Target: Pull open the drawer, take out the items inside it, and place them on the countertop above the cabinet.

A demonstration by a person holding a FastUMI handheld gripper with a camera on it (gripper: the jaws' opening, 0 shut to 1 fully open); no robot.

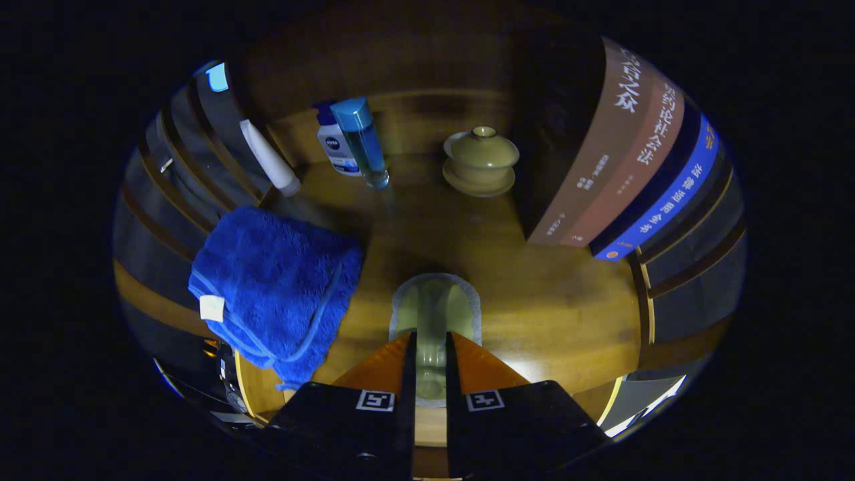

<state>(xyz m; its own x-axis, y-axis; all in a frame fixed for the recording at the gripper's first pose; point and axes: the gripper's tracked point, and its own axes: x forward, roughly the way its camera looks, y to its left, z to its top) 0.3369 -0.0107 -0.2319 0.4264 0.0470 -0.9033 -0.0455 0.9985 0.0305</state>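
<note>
We see a wooden countertop [534,294], warm brown. It is brightest near its front edge and dimmer toward the back. Behind its back edge rises a wooden panel [414,60], mostly lost in shadow. Off the left edge stands a dark wall crossed by wooden strips [167,194], and a similar slatted wall [695,260] stands off the right edge. A small pale blue patch of light [217,77] shows above the back left corner. A white patch [651,401] shows below the front right corner.
</note>
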